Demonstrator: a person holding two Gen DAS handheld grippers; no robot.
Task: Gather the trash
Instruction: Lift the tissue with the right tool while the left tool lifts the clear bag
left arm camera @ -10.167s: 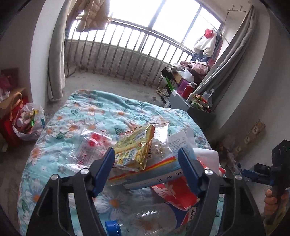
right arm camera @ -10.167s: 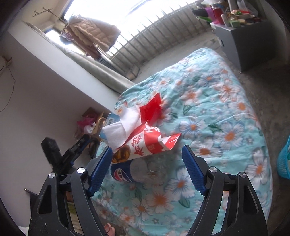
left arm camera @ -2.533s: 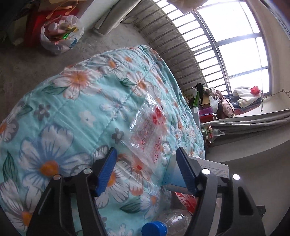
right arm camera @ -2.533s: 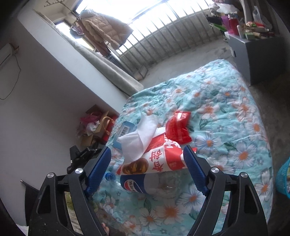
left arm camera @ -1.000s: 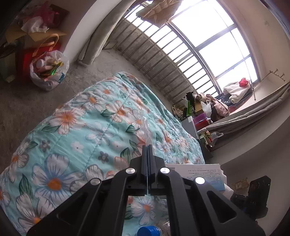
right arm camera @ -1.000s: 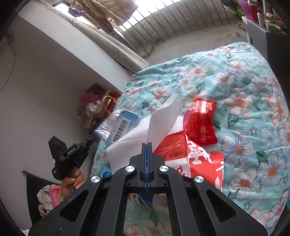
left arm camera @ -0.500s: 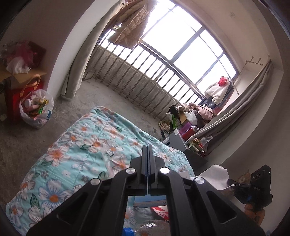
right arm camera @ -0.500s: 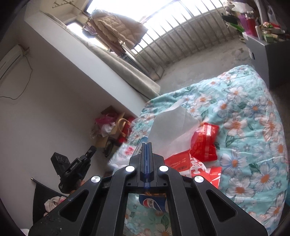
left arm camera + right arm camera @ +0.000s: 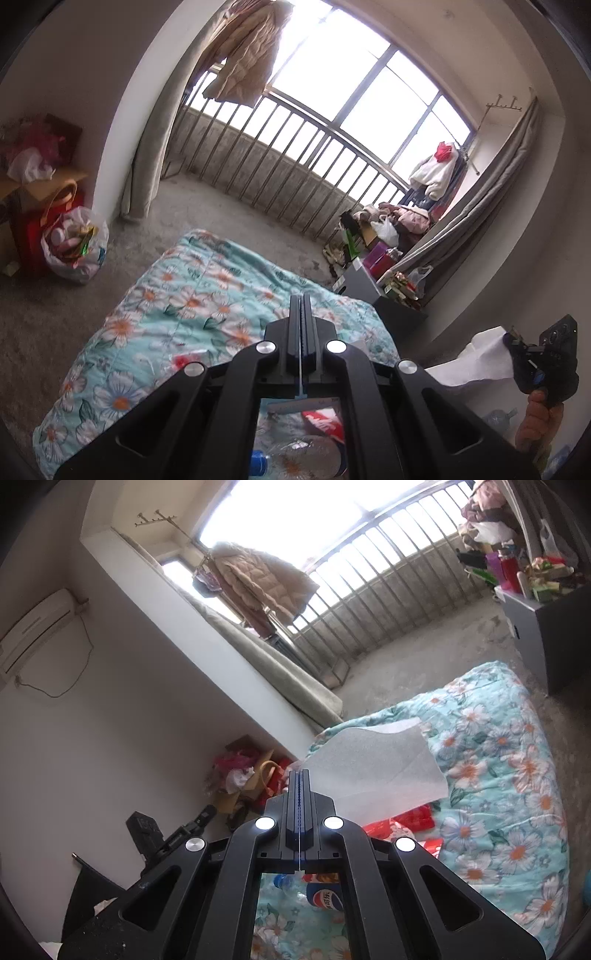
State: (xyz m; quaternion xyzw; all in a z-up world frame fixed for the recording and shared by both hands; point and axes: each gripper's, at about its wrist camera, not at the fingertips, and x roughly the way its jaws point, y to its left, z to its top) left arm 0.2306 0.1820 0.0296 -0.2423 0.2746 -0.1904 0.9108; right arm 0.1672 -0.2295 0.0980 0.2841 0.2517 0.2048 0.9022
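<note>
The bed (image 9: pixel 509 775) carries a bottle (image 9: pixel 325 895) and red wrappers (image 9: pixel 410 818). Above them, the right hand-held gripper (image 9: pixel 300 775) pinches a tissue (image 9: pixel 376 768); the left hand-held gripper (image 9: pixel 303 301) is pressed together, perhaps on clear film.

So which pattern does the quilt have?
The quilt is turquoise with white-and-orange daisies, clearest in the right wrist view.

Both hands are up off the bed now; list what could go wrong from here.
1. The right tongs pinch only a corner of the white tissue; it could tear or slip free.
2. What the shut left tongs grip is unclear; the clear wrapper lies on the floral quilt.
</note>
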